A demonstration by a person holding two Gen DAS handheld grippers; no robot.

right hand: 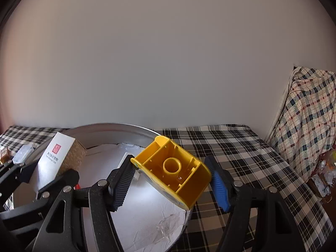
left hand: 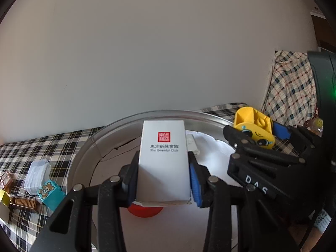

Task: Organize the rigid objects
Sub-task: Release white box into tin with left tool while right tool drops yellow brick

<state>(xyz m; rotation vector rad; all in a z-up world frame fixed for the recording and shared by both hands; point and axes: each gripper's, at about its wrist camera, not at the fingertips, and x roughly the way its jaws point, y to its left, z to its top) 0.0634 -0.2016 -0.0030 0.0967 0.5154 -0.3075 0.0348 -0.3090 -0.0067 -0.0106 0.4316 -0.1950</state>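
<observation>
The round metal tray (left hand: 88,147) serves as the landmark. Nearest it, the left gripper (left hand: 163,178) has its jaws drawn in narrow on the long side faces of a white carton (left hand: 163,157), held above the tray's paper-lined floor over a red object (left hand: 145,211) that is mostly hidden. The carton reads as light, thin card: it will dent if squeezed harder and its smooth faces could slip, so the grip across the flat sides near the lower end looks right.

Just right of it, at the tray's rim, the right gripper (right hand: 171,177) has its jaws about half spread, clamped on a yellow toy block (right hand: 174,168), hollow underside toward the camera. Hard, light plastic; it sits skewed between the pads, so it may twist.

Left of the tray, on the checked cloth (left hand: 52,145), lie a teal bear block (left hand: 50,192) and a clear plastic case (left hand: 37,174); what it holds I cannot tell.
</observation>
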